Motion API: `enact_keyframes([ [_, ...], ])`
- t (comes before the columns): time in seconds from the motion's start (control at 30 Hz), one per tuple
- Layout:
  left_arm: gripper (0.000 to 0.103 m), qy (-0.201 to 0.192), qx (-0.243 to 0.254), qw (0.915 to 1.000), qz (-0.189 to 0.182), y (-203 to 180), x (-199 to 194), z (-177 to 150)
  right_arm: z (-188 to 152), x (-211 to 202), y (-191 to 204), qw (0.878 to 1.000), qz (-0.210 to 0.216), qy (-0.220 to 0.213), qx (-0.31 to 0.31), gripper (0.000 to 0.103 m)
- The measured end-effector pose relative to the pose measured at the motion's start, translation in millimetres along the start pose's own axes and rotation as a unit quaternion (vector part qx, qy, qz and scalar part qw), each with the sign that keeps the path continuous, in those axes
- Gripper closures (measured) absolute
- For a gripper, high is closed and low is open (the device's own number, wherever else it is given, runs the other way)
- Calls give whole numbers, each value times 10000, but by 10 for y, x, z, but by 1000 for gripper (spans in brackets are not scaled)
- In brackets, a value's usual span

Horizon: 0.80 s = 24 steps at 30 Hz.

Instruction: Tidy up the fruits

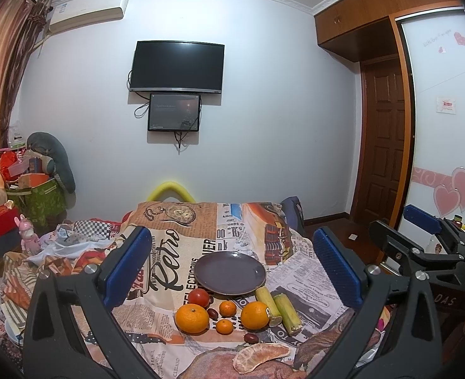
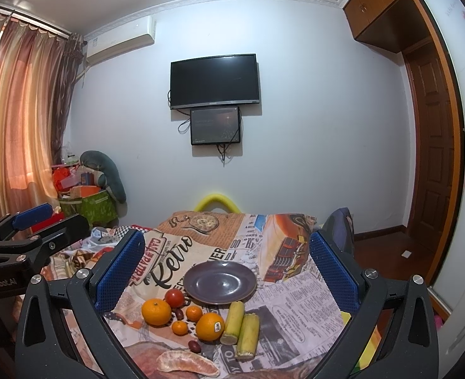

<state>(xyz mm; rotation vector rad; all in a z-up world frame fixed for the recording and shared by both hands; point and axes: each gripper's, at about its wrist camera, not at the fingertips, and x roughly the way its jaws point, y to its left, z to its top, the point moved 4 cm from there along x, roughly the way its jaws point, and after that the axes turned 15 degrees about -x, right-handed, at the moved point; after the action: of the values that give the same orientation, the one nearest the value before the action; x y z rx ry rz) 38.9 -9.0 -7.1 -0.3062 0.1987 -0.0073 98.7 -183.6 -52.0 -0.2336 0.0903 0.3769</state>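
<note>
Two matching grippers here: the left gripper (image 1: 232, 259) and the right gripper (image 2: 226, 263) have black plastic frames with triangular cut-outs, silver screws at the joints, blue textured pads (image 2: 120, 270) — and white "GenRobot_AI" lettering on the left one's side.

Both cameras sit just behind their own gripper fingers and look forward and slightly down over the covered table toward the far wall with the television (image 1: 177, 66). The left wrist view stands to the left; the right gripper (image 1: 421, 230) shows at its right edge. The right wrist view stands to the right, and the left gripper (image 2: 39, 218) shows at its left edge. Both views share the plate (image 2: 200, 281), the fruits near it, the cloth (image 1: 169, 221) and the wall.
</note>
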Motion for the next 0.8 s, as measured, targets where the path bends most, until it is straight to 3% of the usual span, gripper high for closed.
enact_keyframes([
  [0.23,0,-23,16,10000,-12,28,39,-4,-16,85,13,9999,56,127,-50,0],
  [0.4,13,133,62,9999,28,57,169,-36,-96,195,-15,9994,152,300,25,2],
  [0.8,31,879,-6,9954,391,456,814,-202,-576,789,-148,9912,234,1305,-61,28],
])
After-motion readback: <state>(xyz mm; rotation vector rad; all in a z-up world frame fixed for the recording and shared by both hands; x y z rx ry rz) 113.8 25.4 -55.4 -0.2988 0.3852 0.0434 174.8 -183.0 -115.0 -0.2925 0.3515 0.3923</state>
